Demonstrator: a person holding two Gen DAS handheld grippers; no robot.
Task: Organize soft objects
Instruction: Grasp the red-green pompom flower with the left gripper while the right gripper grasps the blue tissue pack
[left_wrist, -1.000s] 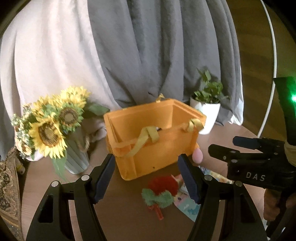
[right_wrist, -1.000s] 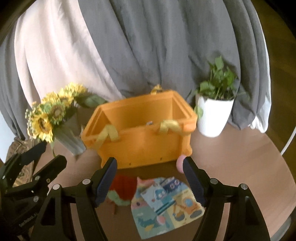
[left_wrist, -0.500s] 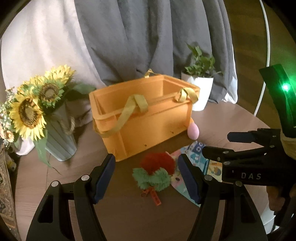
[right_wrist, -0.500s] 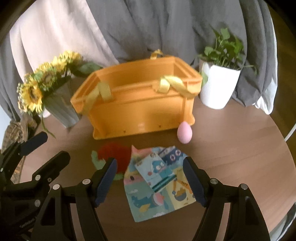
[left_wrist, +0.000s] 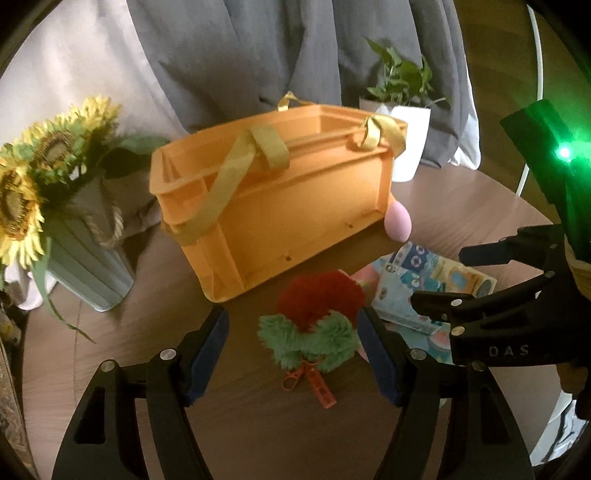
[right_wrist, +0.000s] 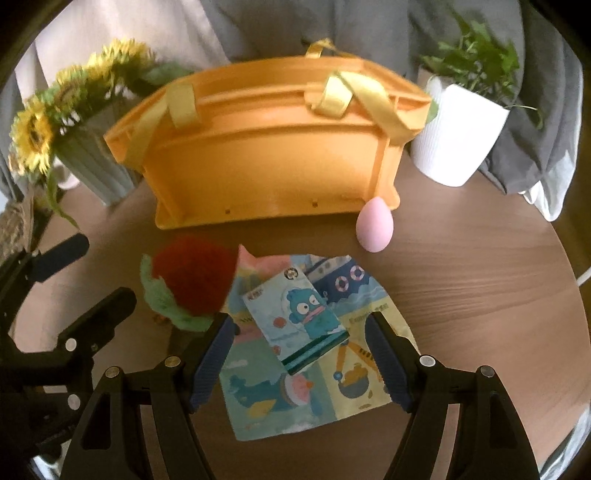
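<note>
- A bunch of sunflowers (right_wrist: 37, 129) in a ribbed grey-green vase (left_wrist: 88, 273) is being shown at the far left of the round wooden table (right_wrist: 461, 295).
- An orange crate (right_wrist: 266, 158) with yellow fabric straps (right_wrist: 354, 99) is standing in the middle, just right of the vase, in front of grey and pale curtains (left_wrist: 229, 55).
- A red and green plush toy (left_wrist: 317, 321) with an orange zip pull is lying on the table in front of the crate — it is being framed by the left gripper (left_wrist: 293, 354), whose fingers are spread wide and are not touching it.
- Partly under the plush's right edge, a printed cartoon cloth (right_wrist: 306, 369) is lying flat, and a small card pack with a blue character (right_wrist: 299, 314) is resting on top of it.
- The right gripper (right_wrist: 301, 358) is being held over the cloth, fingers parted with nothing pinched between them; the pack is seen in the gap.
- A pink egg-shaped sponge (right_wrist: 373, 229) is standing upright at the crate's front right corner, touching it or just beside it.
- A white pot with a green plant (right_wrist: 461, 140) is placed right of the crate — near the table's back edge.
</note>
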